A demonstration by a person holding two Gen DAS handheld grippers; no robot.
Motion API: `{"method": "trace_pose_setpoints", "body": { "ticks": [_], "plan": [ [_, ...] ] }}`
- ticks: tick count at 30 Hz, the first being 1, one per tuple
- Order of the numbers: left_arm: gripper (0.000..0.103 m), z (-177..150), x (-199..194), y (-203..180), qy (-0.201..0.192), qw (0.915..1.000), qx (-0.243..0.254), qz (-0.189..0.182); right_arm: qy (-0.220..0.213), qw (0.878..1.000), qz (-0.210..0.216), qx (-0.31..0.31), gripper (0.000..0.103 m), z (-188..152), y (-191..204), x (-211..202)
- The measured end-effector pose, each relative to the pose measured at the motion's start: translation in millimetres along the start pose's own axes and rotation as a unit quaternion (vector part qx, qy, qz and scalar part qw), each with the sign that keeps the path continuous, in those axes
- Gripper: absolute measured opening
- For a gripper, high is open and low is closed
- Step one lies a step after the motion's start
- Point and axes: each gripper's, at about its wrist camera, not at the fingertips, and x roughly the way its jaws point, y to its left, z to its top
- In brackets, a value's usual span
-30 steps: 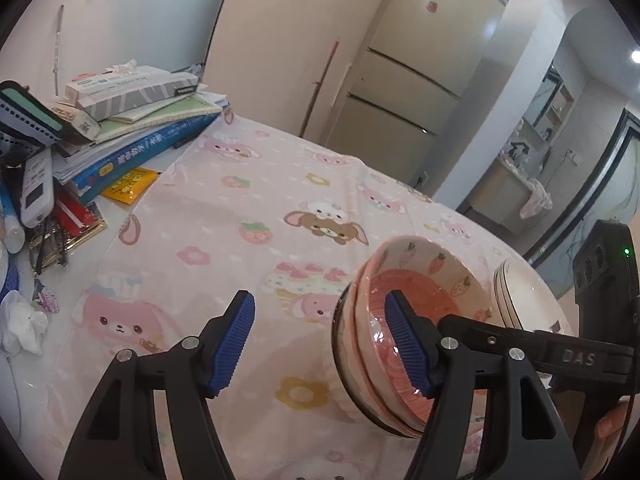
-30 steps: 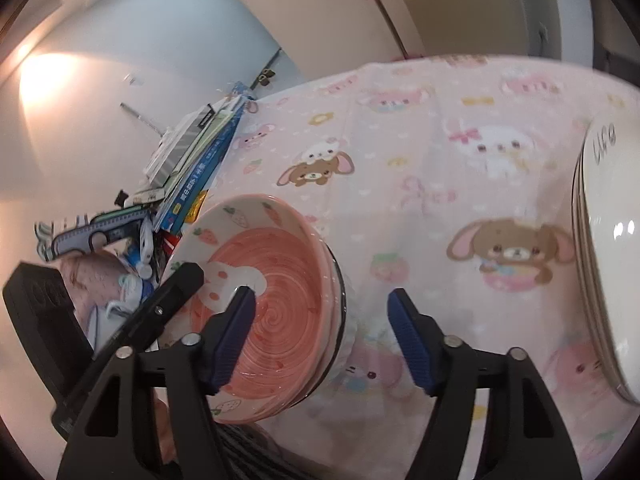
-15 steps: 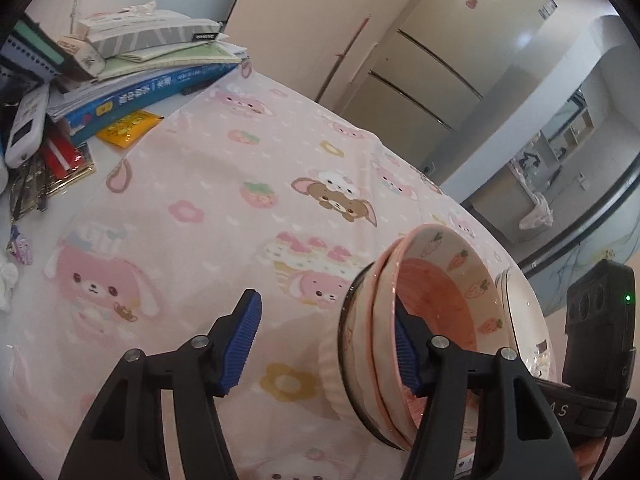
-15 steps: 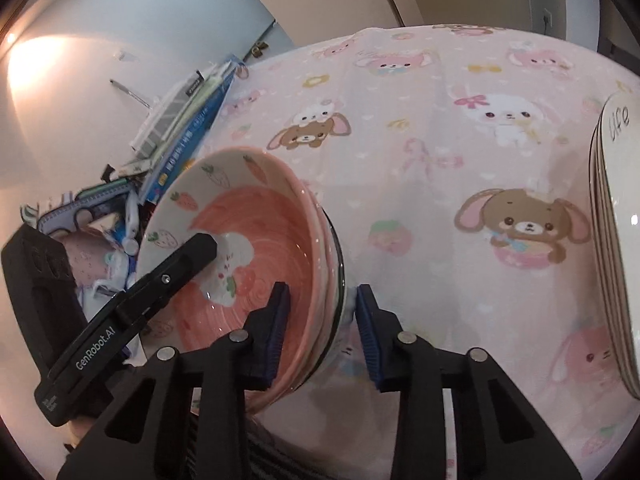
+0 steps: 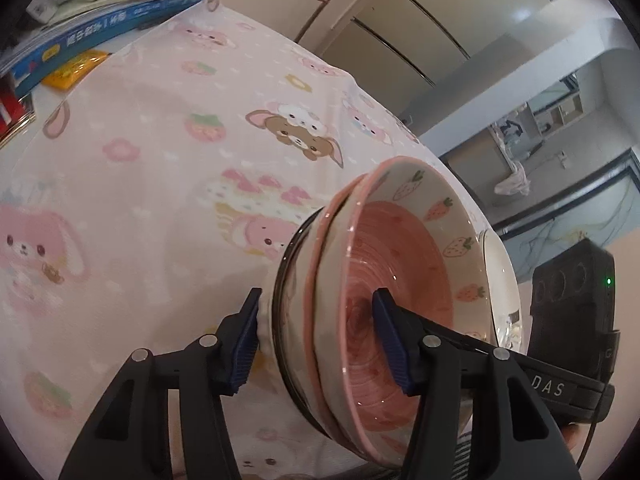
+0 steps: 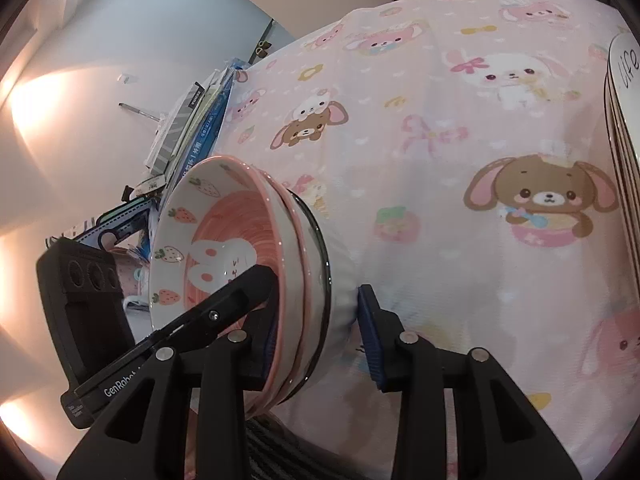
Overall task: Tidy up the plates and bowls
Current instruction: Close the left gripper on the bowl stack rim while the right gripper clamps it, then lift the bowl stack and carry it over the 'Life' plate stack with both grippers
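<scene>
The pink cartoon-animal tablecloth (image 5: pixel 168 168) fills most of what I see, covering the table from the near edge to the far side. At the far left sits a stack of books and papers (image 5: pixel 100 12), seen again from my right side at the far left (image 6: pixel 200 120). Off to the right, a stack of white plates (image 6: pixel 624 168) lies on the cloth, well apart from the bowls; from the left view only its rim (image 5: pixel 500 276) peeks out behind the bowls.

Now the main thing: the nested stack of bowls (image 5: pixel 380 300), pink inside with strawberries and carrots round the rim, tipped up on its side at the near edge of the table. From my right camera the same stack (image 6: pixel 240 264) shows a white rabbit face in the top bowl.

My left gripper (image 5: pixel 316 344) straddles the stack wall, one blue pad outside against the bottom bowl's white side, the other inside the top bowl, and the jaws are closing on it.

My right gripper (image 6: pixel 320 336) is clamped across the stack's rim from the other side, left pad inside the top bowl, right pad pressed on the outer wall of the bottom bowl.
</scene>
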Motion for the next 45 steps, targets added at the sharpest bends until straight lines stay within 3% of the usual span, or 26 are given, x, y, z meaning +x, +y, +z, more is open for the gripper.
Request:
{"method": "trace_pose_setpoints", "body": {
  "ticks": [5, 17, 22, 27, 35, 45],
  "plan": [
    [0.052, -1, -3, 5, -0.016, 0.9996, -0.023, -0.005, -0.004, 0.999, 0.017, 0.029, 0.034, -1, -6, 0],
    [0.051, -3, -14, -6, -0.015, 0.9995, -0.017, 0.022, 0.001, 1.0, 0.005, 0.029, 0.033, -1, 0, -7],
    [0.05, -1, -33, -22, -0.023, 0.9993, -0.002, 0.03, -0.009, 0.999, 0.02, 0.027, 0.033, 0, 8, -22],
    [0.05, 5, -48, -55, -0.023, 0.9988, 0.026, 0.034, -0.026, 0.999, 0.022, 0.035, 0.033, 4, 13, -50],
    [0.048, 10, -61, -119, -0.02, 0.9975, 0.067, 0.004, -0.074, 0.997, 0.004, 0.03, 0.033, 11, 12, -113],
    [0.047, 9, -47, -198, 0.0, 0.9932, 0.112, -0.034, -0.122, 0.991, -0.02, 0.055, 0.033, 15, -17, -187]
  ]
}}
